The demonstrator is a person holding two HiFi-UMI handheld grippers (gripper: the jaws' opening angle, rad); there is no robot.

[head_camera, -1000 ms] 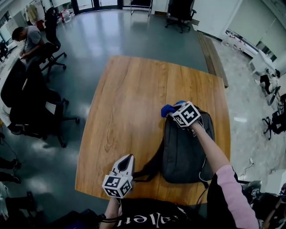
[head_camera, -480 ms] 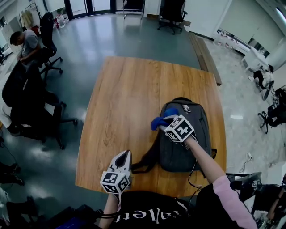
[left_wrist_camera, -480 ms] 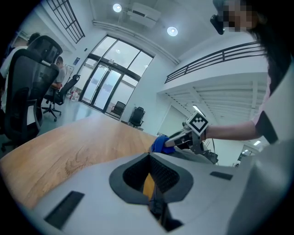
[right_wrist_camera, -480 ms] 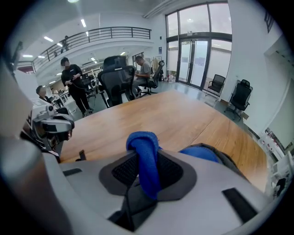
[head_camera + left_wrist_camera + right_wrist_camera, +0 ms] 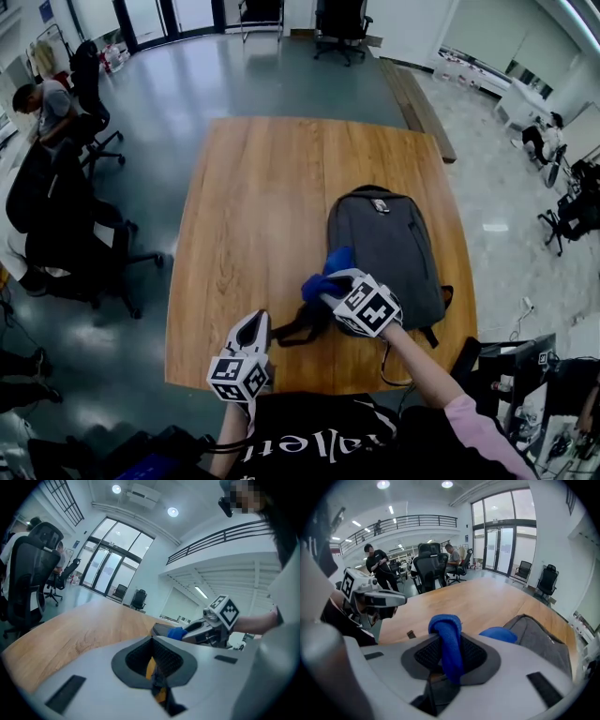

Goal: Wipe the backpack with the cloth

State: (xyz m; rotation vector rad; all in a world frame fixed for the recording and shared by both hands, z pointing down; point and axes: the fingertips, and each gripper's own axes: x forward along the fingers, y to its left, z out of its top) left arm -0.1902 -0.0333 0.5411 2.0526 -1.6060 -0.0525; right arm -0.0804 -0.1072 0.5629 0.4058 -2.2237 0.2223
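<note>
You are pinching the cloth (image 5: 448, 641) in your right tongs (image 5: 333, 286) to wipe the backpack (image 5: 389, 242) at the near edge of the desk (image 5: 262, 187), left tongs (image 5: 258, 323) hovering closed, empty

Left gripper (image 5: 255, 326): jaws together, nothing between them; held at the table's (image 5: 244, 187) near edge, tips pointing away from the person.
Right gripper (image 5: 330, 284): jaws clamped on a cloth (image 5: 447, 634); low, close to the near edge, tips pointing left and away.
Right arm (image 5: 422, 366): stretched forward, pink sleeve at the upper arm.
</note>
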